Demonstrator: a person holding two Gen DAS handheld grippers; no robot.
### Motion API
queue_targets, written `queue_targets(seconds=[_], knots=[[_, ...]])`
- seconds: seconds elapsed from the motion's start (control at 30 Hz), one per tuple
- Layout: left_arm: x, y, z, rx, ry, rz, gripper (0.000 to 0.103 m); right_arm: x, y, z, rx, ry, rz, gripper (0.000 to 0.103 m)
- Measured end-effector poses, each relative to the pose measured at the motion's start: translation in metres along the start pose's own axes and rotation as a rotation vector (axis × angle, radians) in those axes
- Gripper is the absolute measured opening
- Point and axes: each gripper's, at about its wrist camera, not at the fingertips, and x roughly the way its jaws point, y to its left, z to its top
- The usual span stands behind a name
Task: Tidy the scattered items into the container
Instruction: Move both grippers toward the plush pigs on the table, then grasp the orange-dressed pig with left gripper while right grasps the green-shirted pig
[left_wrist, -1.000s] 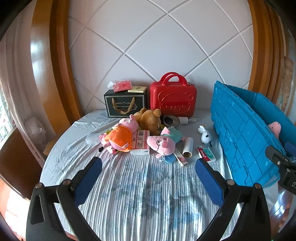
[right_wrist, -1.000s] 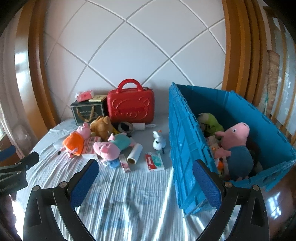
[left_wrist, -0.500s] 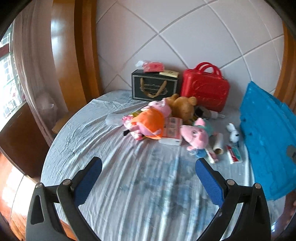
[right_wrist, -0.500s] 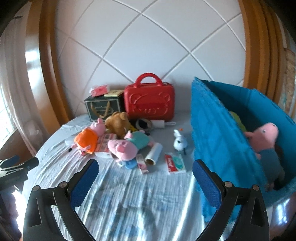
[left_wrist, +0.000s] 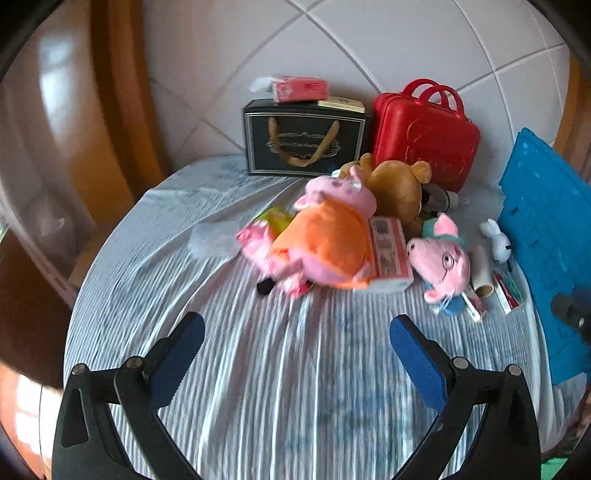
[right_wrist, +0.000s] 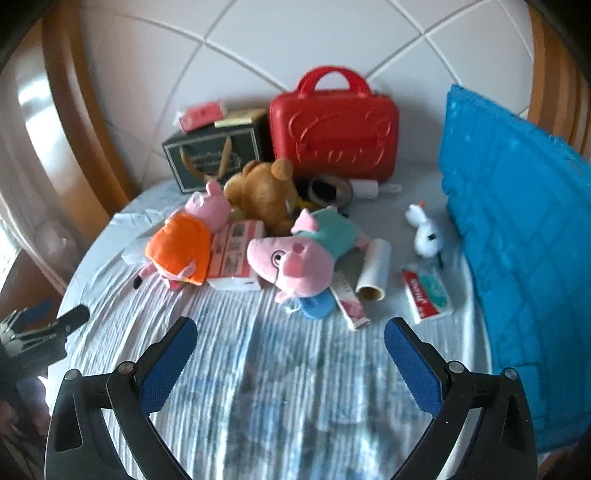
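Observation:
Scattered toys lie on a round table with a pale striped cloth. A pink pig plush in an orange dress lies just beyond my open left gripper. A second pig plush in a teal top lies just beyond my open right gripper. Behind them sits a brown teddy bear. The blue crate stands at the right edge. Neither gripper holds anything.
A red case and a dark gift box stand against the tiled wall. A pink-white box, a paper roll, a small white plush and a flat packet lie among the toys. The left gripper shows at the right view's left edge.
Both grippers have moved forward and lower towards the toy pile, which now looks larger. The left view swung left, the right view away from the crate's inside. Both stayed open.

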Motion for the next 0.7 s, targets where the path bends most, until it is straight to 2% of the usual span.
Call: queue_targets(seconds=[0.13,0.23,0.37,0.7], knots=[[0.034,-0.017,0.038,0.063,0.029,-0.025,0.102,0.023,0.001,0.026,0.026,0.016,-0.027,0.103],[0.058,-0.031,0.061,0.096,0.049,-0.014,0.102,0.051,-0.002,0.048,0.054,0.038,-0.017,0.103],[0.095,-0.04,0.09,0.085,0.099,0.002,0.101,0.095,-0.015,0.071,0.121,0.103,0.009,0.103],[0.2,-0.043,0.117,0.091,0.296,0.062,0.101,0.202,-0.05,0.095,0.229,0.284,-0.009,0.103]])
